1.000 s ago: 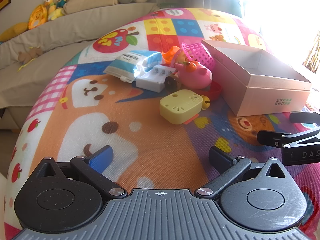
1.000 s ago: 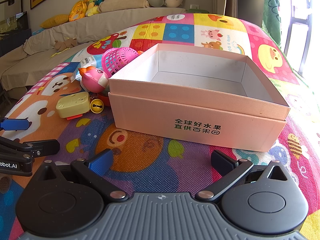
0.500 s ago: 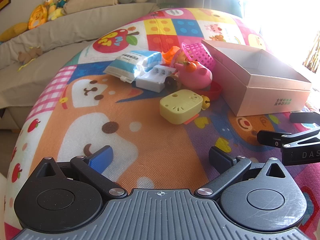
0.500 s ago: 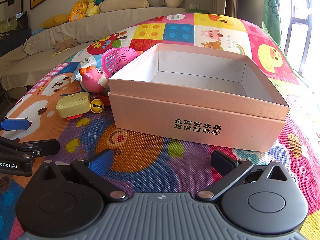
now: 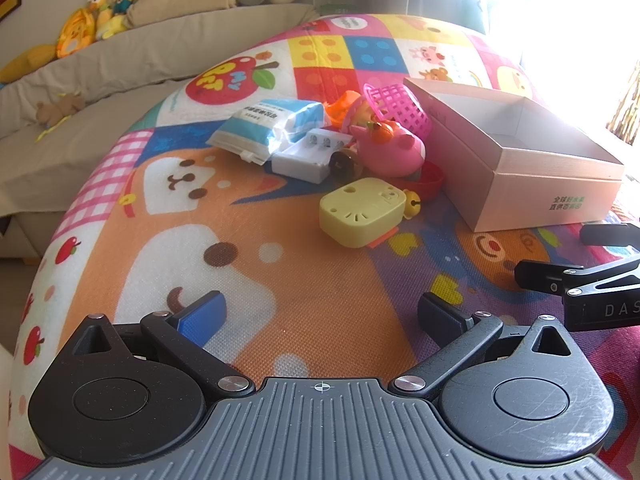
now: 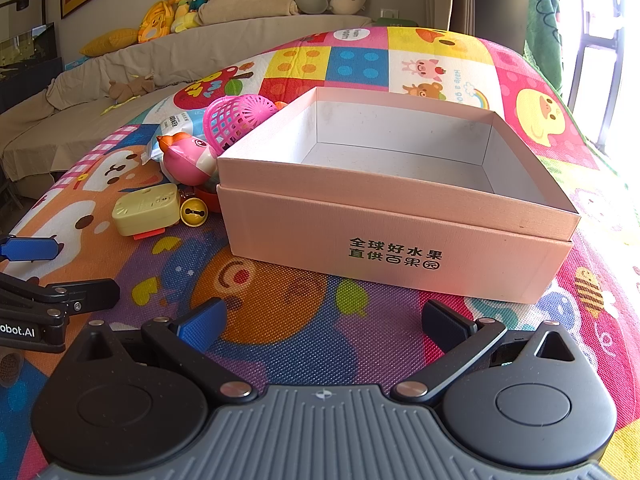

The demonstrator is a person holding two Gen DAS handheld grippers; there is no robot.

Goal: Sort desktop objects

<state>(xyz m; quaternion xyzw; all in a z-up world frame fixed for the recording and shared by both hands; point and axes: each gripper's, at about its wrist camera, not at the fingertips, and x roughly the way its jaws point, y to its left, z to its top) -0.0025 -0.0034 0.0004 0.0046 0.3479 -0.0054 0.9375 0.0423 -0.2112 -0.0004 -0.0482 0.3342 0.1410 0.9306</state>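
Right wrist view, pink box (image 6: 384, 248) open-topped, green lettering, right hand-held gripper (image 6: 322, 322) wide, left hand-held gripper (image 5: 322, 314) wide.

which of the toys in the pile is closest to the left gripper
The pale yellow plastic box with the cat-face holes. It lies at the near edge of the pile, ahead of the pink pig toy and white battery charger.

Green "全球好水果 直供百果园" on pink box (image 6: 394, 256) — perhaps "Have a good" on mat (image 6: 460, 84)
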